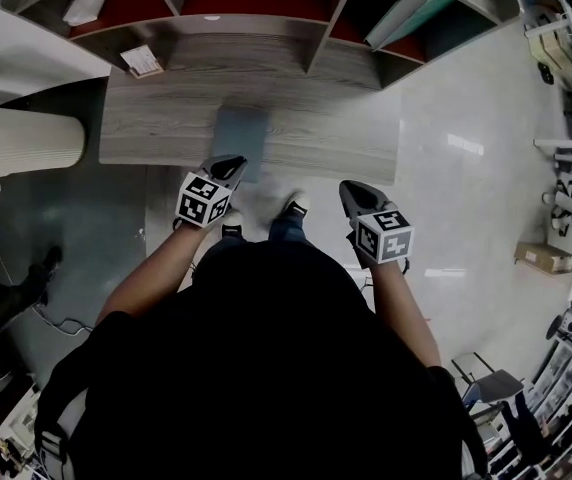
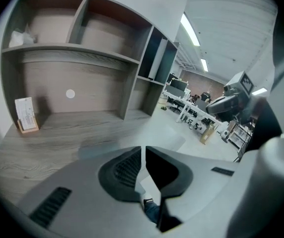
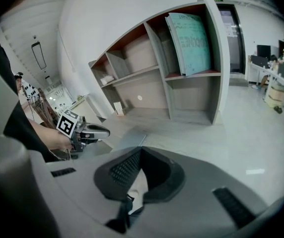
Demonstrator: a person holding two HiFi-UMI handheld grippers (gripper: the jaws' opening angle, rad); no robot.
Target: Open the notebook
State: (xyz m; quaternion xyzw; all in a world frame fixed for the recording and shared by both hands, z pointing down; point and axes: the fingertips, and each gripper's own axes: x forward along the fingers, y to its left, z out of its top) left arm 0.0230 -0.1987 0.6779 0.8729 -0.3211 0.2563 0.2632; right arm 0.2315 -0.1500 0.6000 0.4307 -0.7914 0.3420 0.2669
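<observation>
item: notebook point(image 1: 239, 133). grey-blue, flat on the desk point(image 1: 356, 138), towards its near edge and left of the middle. we see only its plain cover.

item: left gripper point(image 1: 231, 165). its jaws are closed together with nothing between them. its tip is over the near edge of the notebook, and we cannot tell if it touches.

item: right gripper point(image 1: 351, 190). its jaws are also closed and empty. it is held off the near edge of the desk, to the right of the notebook and well apart from it.

item: shelf unit point(image 1: 316, 43) at the far side of the desk. a small card stand point(image 1: 143, 61) stands at far left under it. a teal board point(image 1: 411, 13) leans in a right compartment.
</observation>
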